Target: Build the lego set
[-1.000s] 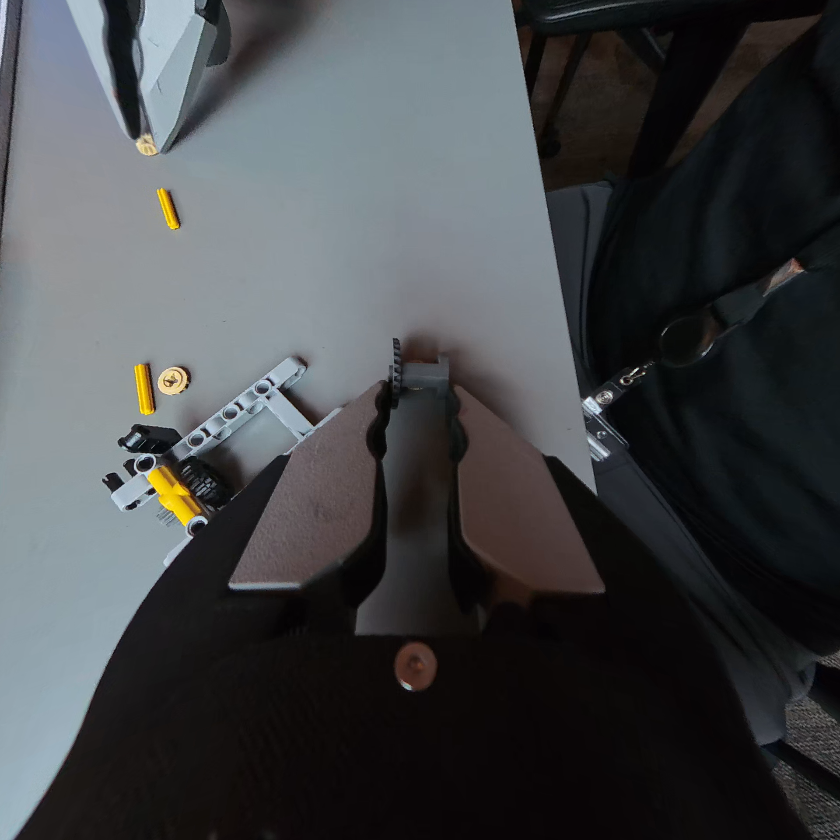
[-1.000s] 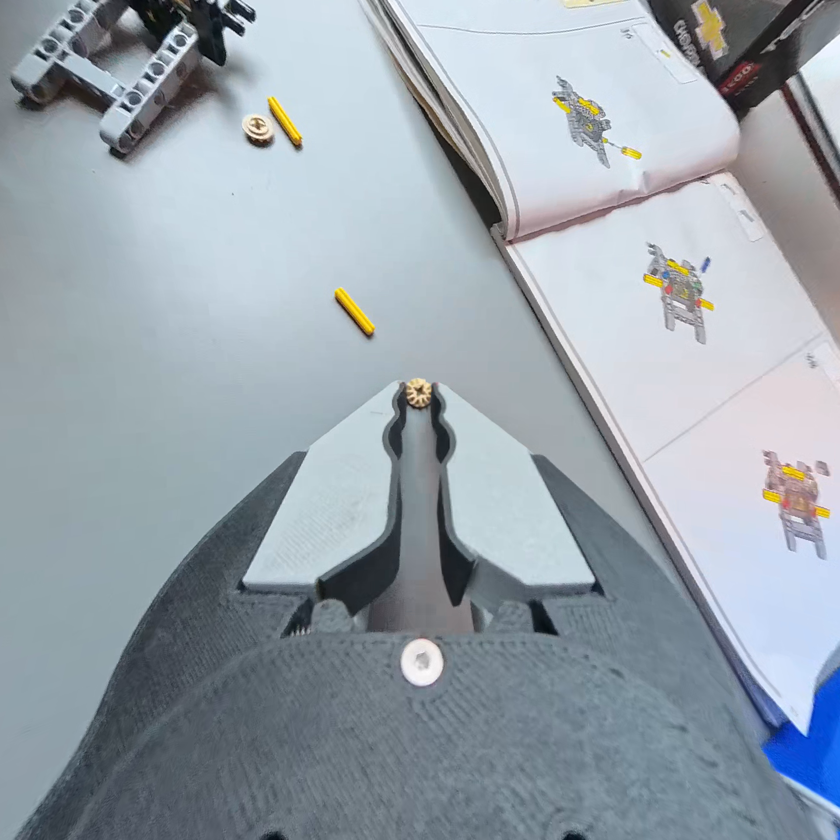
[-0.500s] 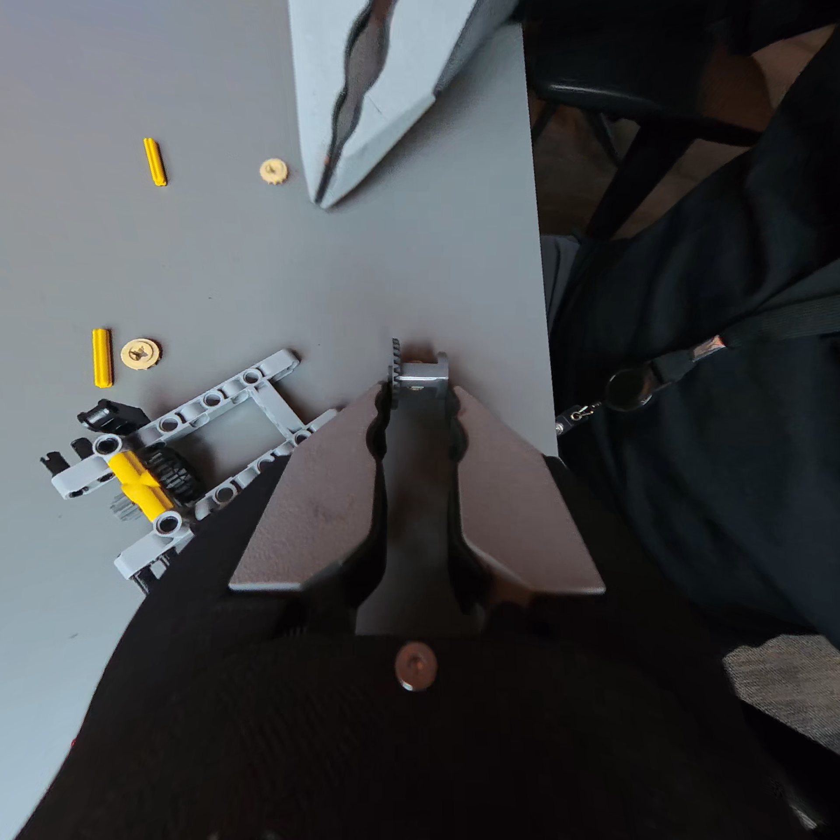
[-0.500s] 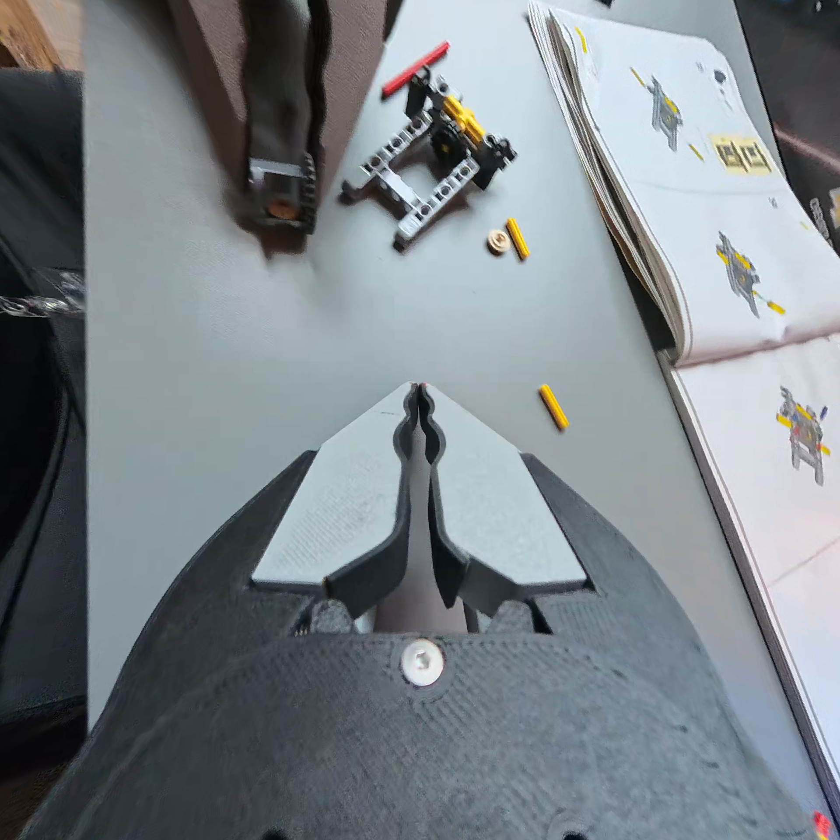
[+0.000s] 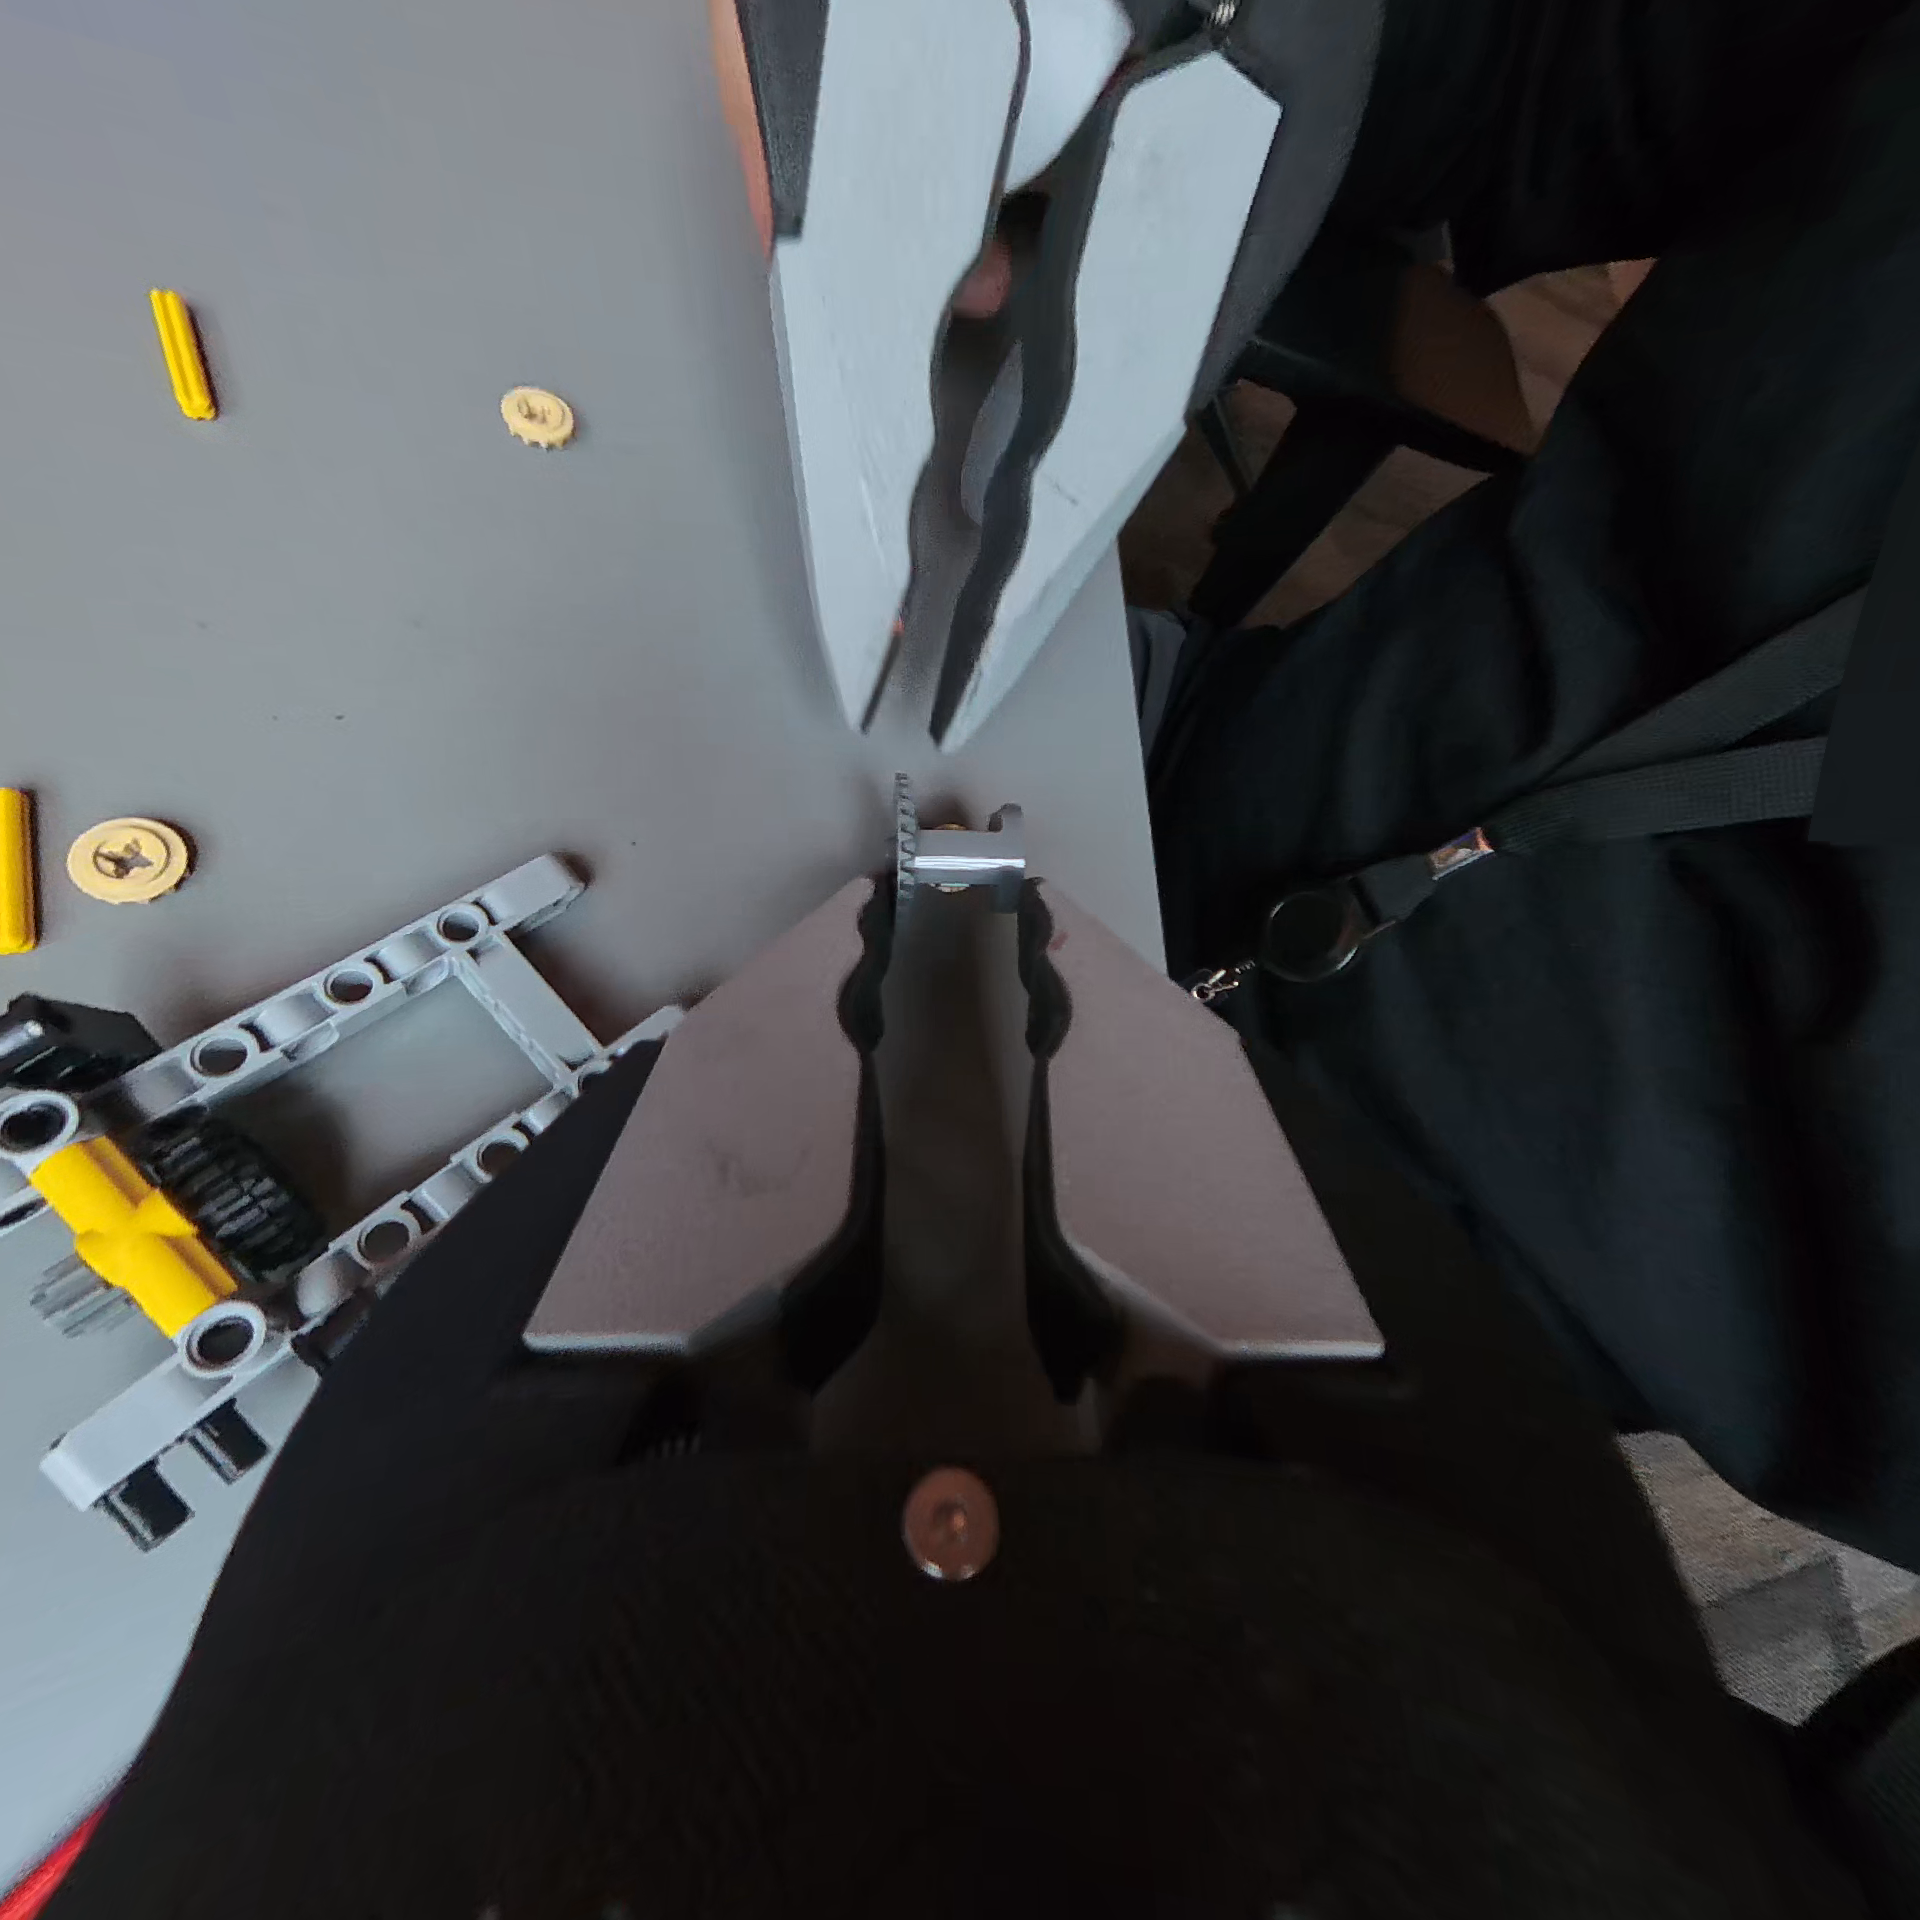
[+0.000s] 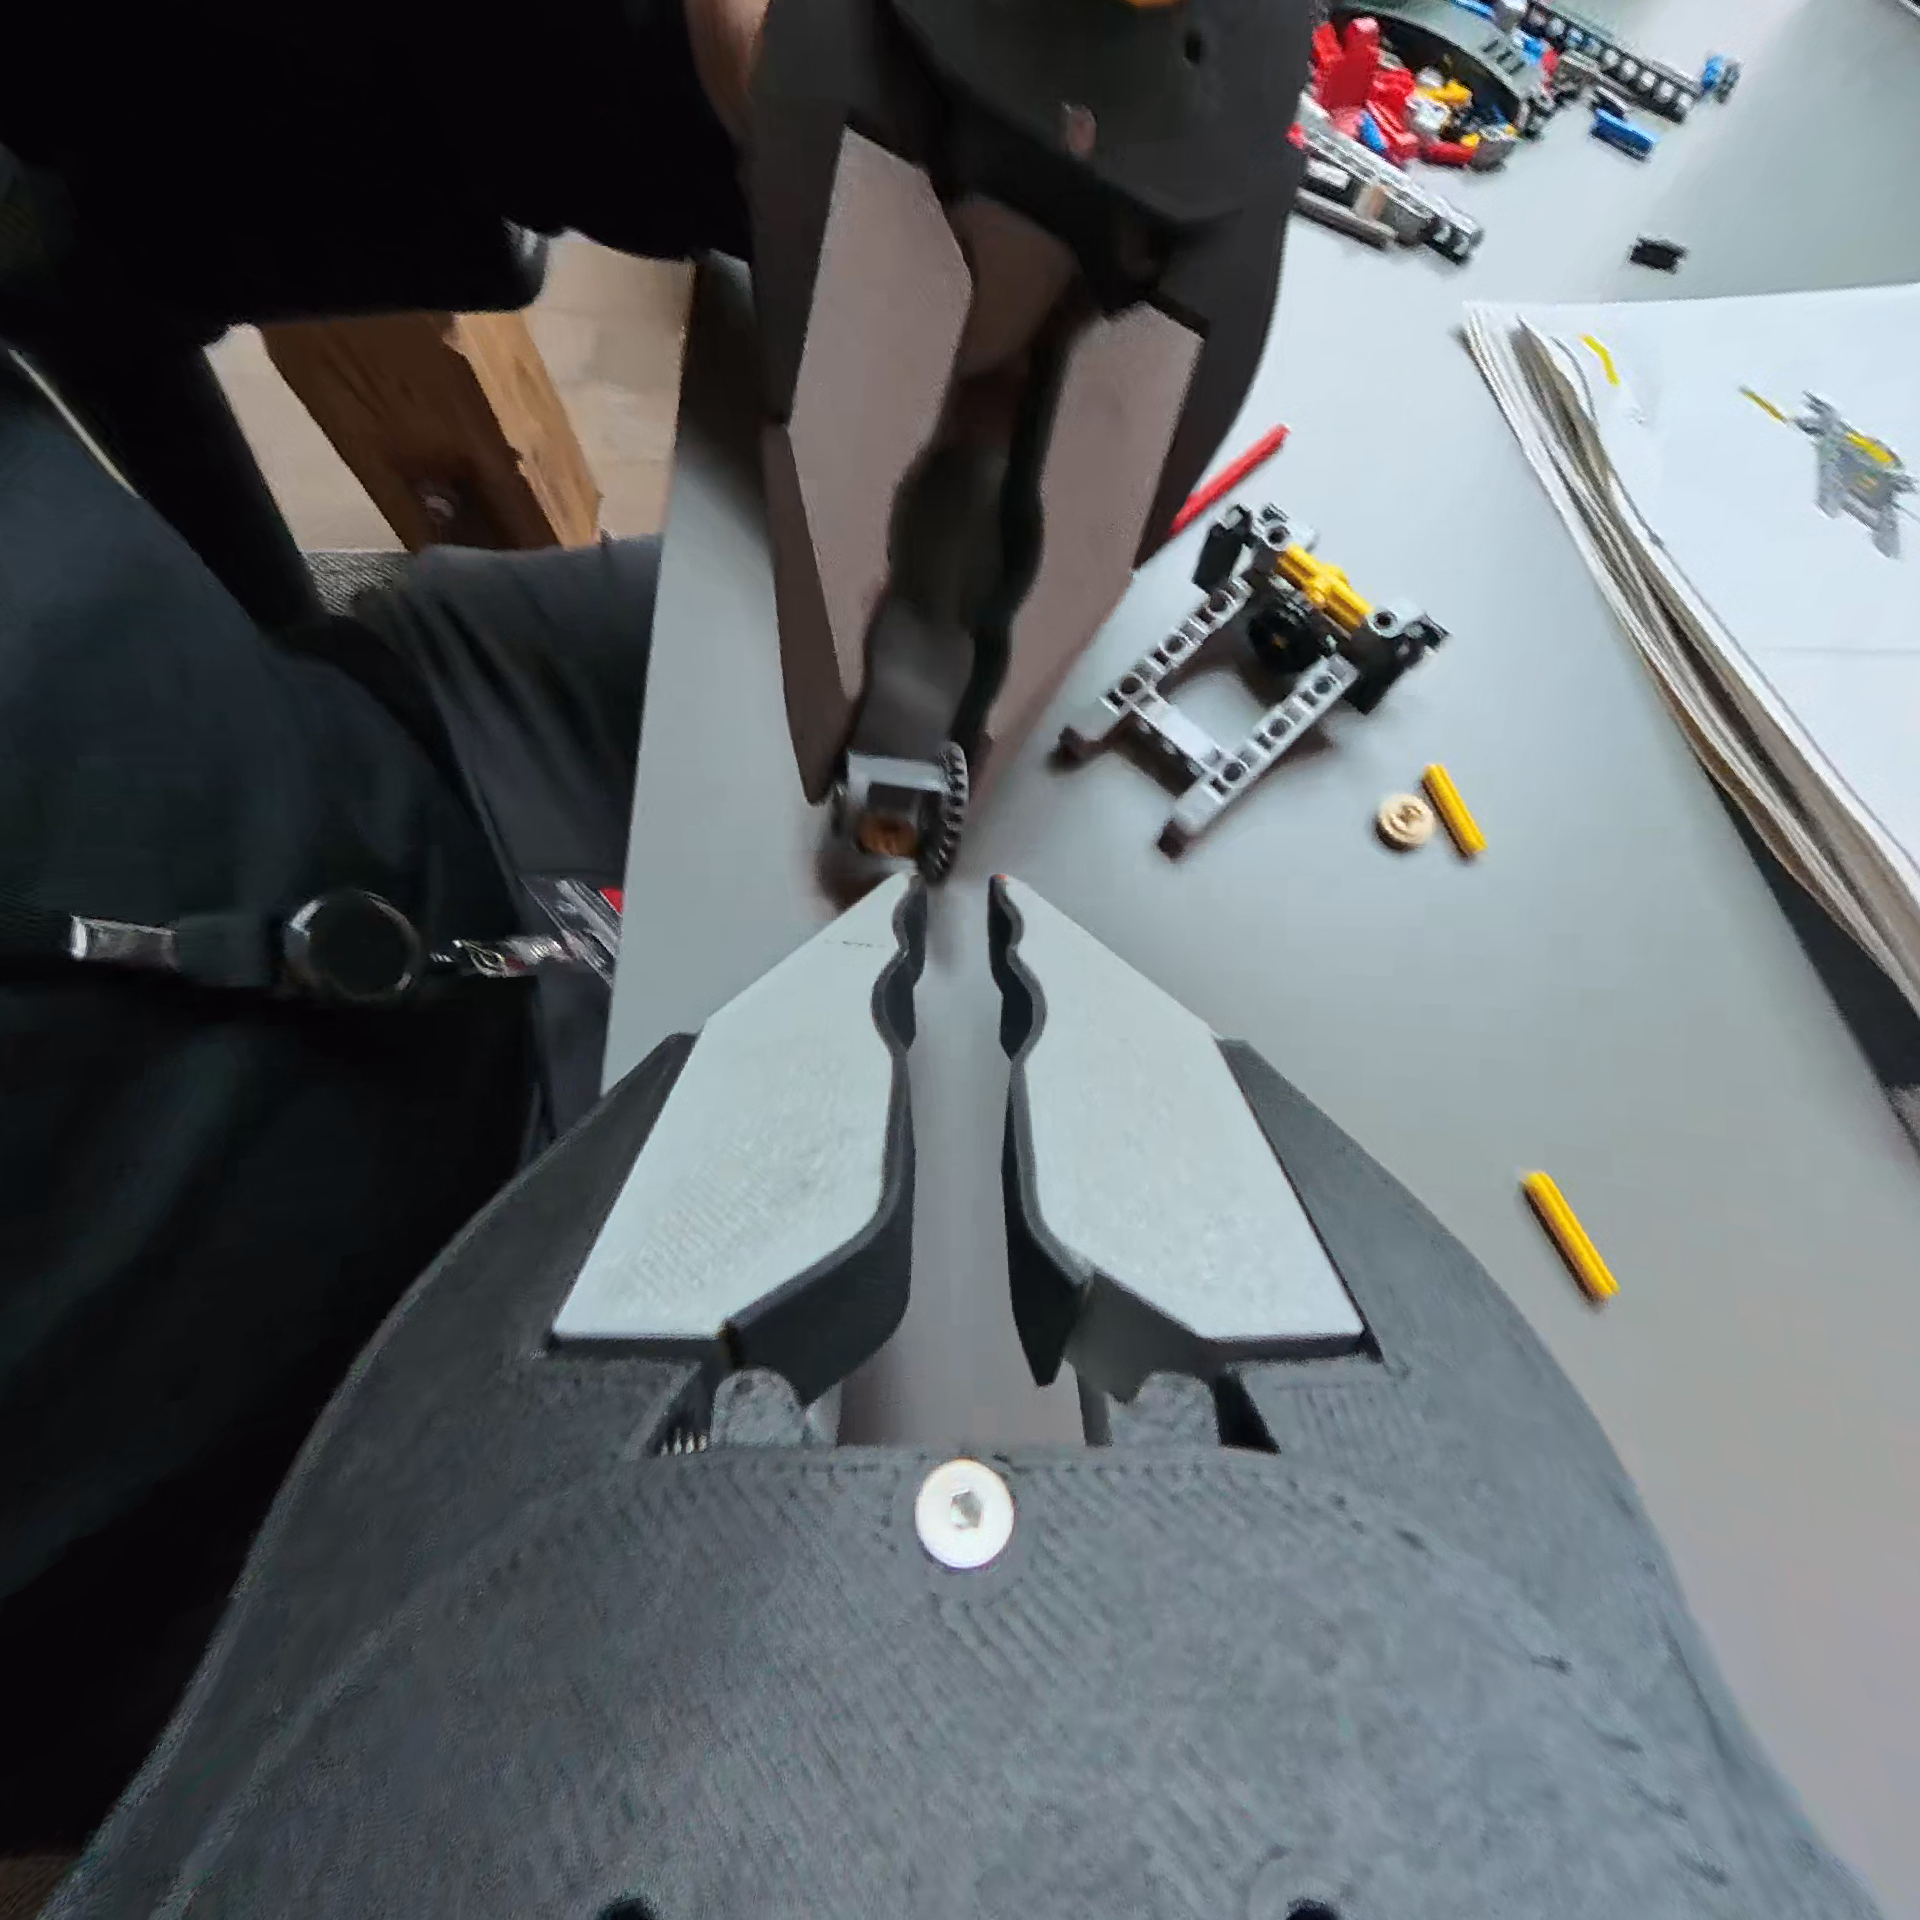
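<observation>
No writing can be read. The left gripper [image 5: 958,883] pinches a small grey housing [image 5: 966,871] with a black toothed gear [image 5: 902,852] on its left face and a tan part inside, held just above the table [image 5: 416,623] near its edge, gear axis crosswise. The right gripper [image 6: 954,894], jaws parted and empty, points at it from just beside.

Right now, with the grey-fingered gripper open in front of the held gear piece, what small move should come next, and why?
Probably ease the right gripper forward and close it on the grey block with the black toothed gear. Its jaws stand open and empty just short of that piece, which the left gripper clamps above the grey table.
</observation>
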